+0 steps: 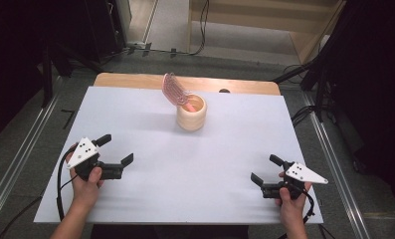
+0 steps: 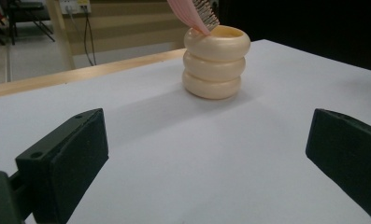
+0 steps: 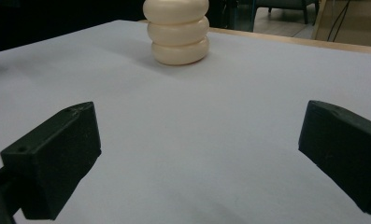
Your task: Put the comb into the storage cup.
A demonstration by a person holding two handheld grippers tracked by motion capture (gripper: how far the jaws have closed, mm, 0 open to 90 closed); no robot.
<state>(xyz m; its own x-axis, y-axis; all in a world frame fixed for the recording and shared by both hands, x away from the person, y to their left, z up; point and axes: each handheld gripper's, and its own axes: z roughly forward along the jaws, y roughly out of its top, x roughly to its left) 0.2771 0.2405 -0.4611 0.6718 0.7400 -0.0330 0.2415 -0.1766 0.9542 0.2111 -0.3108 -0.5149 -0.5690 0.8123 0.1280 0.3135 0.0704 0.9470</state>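
Observation:
A cream ribbed cup (image 1: 191,113) stands upright toward the far middle of the white table (image 1: 135,109). A pink hairbrush (image 1: 174,90) leans out of it, bristle head up and tilted left. In the left gripper view the cup (image 2: 215,64) is ahead with the brush head (image 2: 196,13) above its rim. The right gripper view has the cup (image 3: 177,32) far ahead. My left gripper (image 1: 116,149) rests open at the near left, empty. At the near right, my right gripper (image 1: 265,170) is open and empty too.
The white sheet covers a wooden tabletop (image 1: 130,79) whose far edge shows. Metal rails (image 1: 16,164) run along both sides on the floor. Cables (image 1: 200,30) lie beyond the table. Dark equipment stands at the left and right.

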